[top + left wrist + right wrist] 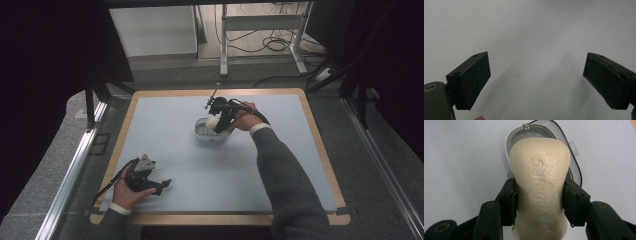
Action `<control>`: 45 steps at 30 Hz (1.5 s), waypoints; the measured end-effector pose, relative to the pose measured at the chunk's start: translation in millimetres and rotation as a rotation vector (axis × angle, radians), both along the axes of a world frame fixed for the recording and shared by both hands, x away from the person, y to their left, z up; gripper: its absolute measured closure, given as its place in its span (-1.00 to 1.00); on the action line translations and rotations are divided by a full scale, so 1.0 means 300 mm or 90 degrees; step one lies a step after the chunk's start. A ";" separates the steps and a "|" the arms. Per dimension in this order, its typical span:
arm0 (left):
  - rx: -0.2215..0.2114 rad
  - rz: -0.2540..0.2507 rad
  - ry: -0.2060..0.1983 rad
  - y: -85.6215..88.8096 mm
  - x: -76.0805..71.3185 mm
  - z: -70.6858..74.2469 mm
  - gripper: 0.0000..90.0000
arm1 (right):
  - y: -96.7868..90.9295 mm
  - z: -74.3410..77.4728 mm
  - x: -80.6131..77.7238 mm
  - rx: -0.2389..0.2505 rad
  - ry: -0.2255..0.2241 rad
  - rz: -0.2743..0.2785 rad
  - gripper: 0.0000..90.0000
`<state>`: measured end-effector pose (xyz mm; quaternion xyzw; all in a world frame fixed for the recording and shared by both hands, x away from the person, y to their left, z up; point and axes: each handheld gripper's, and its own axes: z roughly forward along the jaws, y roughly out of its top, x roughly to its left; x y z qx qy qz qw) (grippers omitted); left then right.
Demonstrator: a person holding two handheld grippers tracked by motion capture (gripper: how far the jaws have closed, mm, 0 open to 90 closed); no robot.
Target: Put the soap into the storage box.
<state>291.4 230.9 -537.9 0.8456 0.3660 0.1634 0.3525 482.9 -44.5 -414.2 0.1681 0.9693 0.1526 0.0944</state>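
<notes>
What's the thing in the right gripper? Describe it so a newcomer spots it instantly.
Start at the pale blue mat on the table, then find the white oval dish near its middle. Just above it the right gripper is shut on a cream bar of soap. It has a waisted shape and "Safeguard" embossed along it.

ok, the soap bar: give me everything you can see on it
The soap is a cream, waxy-looking bar with rounded ends, a narrower waist and "Safeguard" embossed lengthwise. The right gripper clamps it at the waist, fingers pressing both sides. It is held over the white soap dish, far end above the dish opening; whether it touches the dish is unclear.
</notes>
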 end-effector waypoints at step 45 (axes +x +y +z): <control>-0.001 -0.001 0.003 -0.005 0.002 -0.005 -0.83 | 0.108 -0.114 0.085 -0.083 -0.020 0.109 0.11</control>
